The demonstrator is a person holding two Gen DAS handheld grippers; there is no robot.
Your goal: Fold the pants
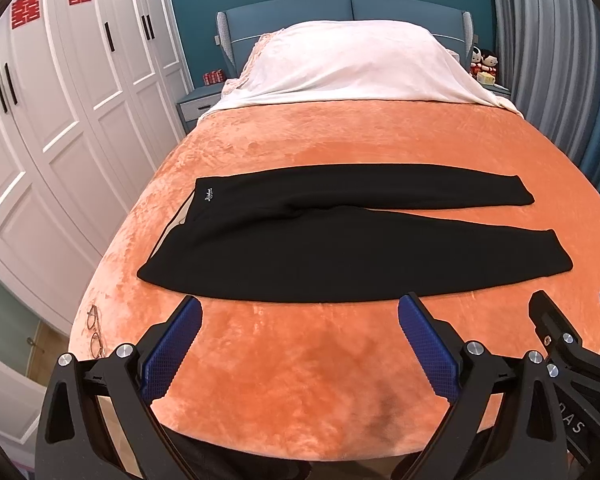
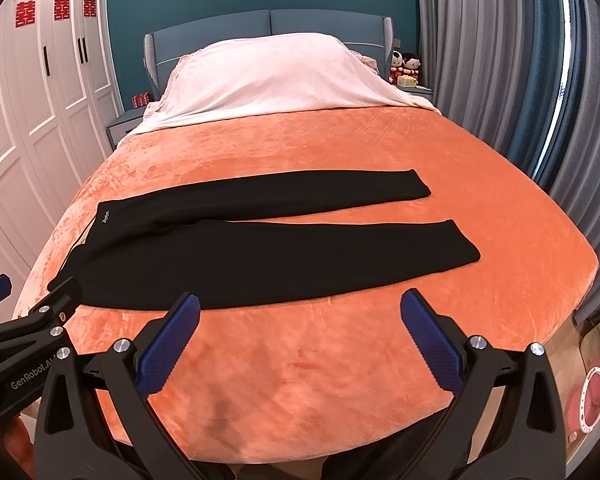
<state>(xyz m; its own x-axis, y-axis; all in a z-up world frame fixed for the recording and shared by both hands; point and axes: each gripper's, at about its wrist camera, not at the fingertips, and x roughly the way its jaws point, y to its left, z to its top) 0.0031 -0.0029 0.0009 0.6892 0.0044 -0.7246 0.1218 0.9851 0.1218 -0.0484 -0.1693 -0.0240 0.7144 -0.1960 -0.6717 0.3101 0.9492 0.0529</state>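
Black pants point(image 1: 300, 240) lie flat across the orange bed cover point(image 1: 300, 360), waistband at the left, both legs stretched to the right with a gap between them. They also show in the right wrist view point(image 2: 260, 256). My left gripper point(image 1: 300, 308) is open and empty, hovering just short of the near leg's front edge. My right gripper point(image 2: 300, 306) is open and empty, also just short of that edge, further right. The right gripper's fingers point(image 1: 548, 312) show at the right of the left wrist view; the left gripper's fingers point(image 2: 66, 294) show at the left of the right wrist view.
A pair of glasses point(image 1: 94, 332) lies near the bed's left edge. A white blanket point(image 1: 352, 64) covers the pillows at the head. White wardrobes point(image 1: 60, 120) stand left, grey curtains point(image 2: 500, 60) right. Dolls point(image 2: 404, 66) sit on the right nightstand.
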